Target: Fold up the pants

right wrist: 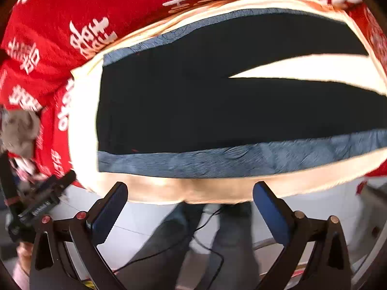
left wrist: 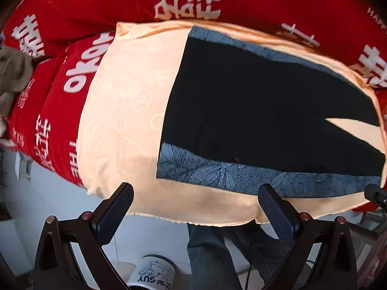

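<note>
Two tools hang at the near edge of the work area, both with their blue-padded fingers spread wide and nothing between them. The left tool [left wrist: 196,207] sits just off the edge of a pale peach cushion [left wrist: 121,111], its fingers over the cushion's front seam. The right tool [right wrist: 189,205] is placed the same way further along that edge, and from its view the left tool shows as a dark shape low on the left side.

Beyond the fingers, the pants [left wrist: 254,111] lie flat on the cushion, unfolded: black fabric with a blue patterned stripe [left wrist: 217,171] down each outer side. The waistband end faces left, and the two legs run off to the right, parted by a narrow wedge of peach cushion.

Around the cushion spreads a red blanket [left wrist: 79,12] with white lettering. A grey-brown crumpled cloth [left wrist: 12,72] rests on the blanket at the far left. Below the cushion edge are a pale tiled floor, the person's legs in dark jeans [left wrist: 208,253], and a white mug [left wrist: 152,273] with a cartoon print.
</note>
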Motion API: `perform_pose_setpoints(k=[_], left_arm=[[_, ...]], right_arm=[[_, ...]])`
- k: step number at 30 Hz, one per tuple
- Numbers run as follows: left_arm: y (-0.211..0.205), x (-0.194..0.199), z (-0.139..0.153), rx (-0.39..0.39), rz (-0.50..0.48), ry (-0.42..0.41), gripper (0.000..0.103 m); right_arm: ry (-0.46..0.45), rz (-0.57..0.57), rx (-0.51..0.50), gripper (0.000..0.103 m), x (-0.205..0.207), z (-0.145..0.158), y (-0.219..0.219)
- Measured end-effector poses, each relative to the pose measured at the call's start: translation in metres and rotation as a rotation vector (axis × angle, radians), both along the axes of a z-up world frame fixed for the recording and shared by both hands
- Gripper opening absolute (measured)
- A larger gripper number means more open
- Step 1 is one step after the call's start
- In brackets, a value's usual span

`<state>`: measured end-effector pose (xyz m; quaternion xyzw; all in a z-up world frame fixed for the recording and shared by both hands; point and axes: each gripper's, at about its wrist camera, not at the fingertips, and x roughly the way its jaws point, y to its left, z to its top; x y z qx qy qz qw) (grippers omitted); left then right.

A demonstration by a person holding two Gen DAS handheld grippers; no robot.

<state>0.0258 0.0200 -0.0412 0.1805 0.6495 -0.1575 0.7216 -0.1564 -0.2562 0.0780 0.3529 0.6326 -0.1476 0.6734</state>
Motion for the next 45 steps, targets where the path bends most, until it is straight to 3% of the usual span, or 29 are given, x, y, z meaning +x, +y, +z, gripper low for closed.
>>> perform_pose_setpoints(k=[3, 6, 11, 14, 15, 18, 20, 24, 30, 35, 37, 41, 45], left_arm=[[0.000, -0.006, -0.013, 0.015, 0.023, 0.004, 0.103], [0.003, -0.007, -0.022, -0.008, 0.025, 0.013, 0.103], [0.017, 0.002, -0.051, -0.141, 0.028, 0.089, 0.103], [0.027, 0.007, -0.072, -0.212, 0.026, 0.121, 0.103], [0.030, 0.009, -0.079, -0.235, 0.024, 0.132, 0.103], [0.038, 0.011, -0.096, -0.299, 0.034, 0.169, 0.103], [0.042, 0.012, -0.103, -0.329, 0.047, 0.184, 0.103], [0.053, 0.011, -0.116, -0.398, 0.099, 0.212, 0.103], [0.050, 0.010, -0.125, -0.485, 0.149, 0.274, 0.103], [0.043, 0.026, -0.130, -0.603, 0.295, 0.315, 0.103], [0.040, 0.027, -0.135, -0.625, 0.357, 0.336, 0.103], [0.035, 0.031, -0.135, -0.595, 0.400, 0.274, 0.102], [0.032, 0.044, -0.135, -0.538, 0.350, 0.233, 0.077]], right_arm=[[-0.001, 0.049, -0.008, 0.103, 0.001, -0.013, -0.003], [-0.010, 0.041, 0.065, 0.103, 0.001, -0.029, -0.003], [-0.164, -0.067, 0.395, 0.103, 0.005, -0.071, 0.017], [-0.223, -0.123, 0.531, 0.102, 0.008, -0.110, 0.042], [-0.231, -0.136, 0.567, 0.098, 0.008, -0.124, 0.051], [-0.230, -0.178, 0.688, 0.069, 0.006, -0.165, 0.077], [-0.232, -0.208, 0.743, 0.068, 0.003, -0.189, 0.091], [-0.297, -0.296, 0.737, 0.069, 0.000, -0.214, 0.095], [-0.469, -0.460, 0.758, 0.069, 0.001, -0.205, 0.071], [-0.566, -0.320, 0.723, 0.069, 0.022, -0.150, 0.061], [-0.587, -0.315, 0.745, 0.069, 0.022, -0.142, 0.057], [-0.608, -0.349, 0.787, 0.069, 0.017, -0.143, 0.052], [-0.575, -0.316, 0.771, 0.070, 0.009, -0.151, 0.054]])
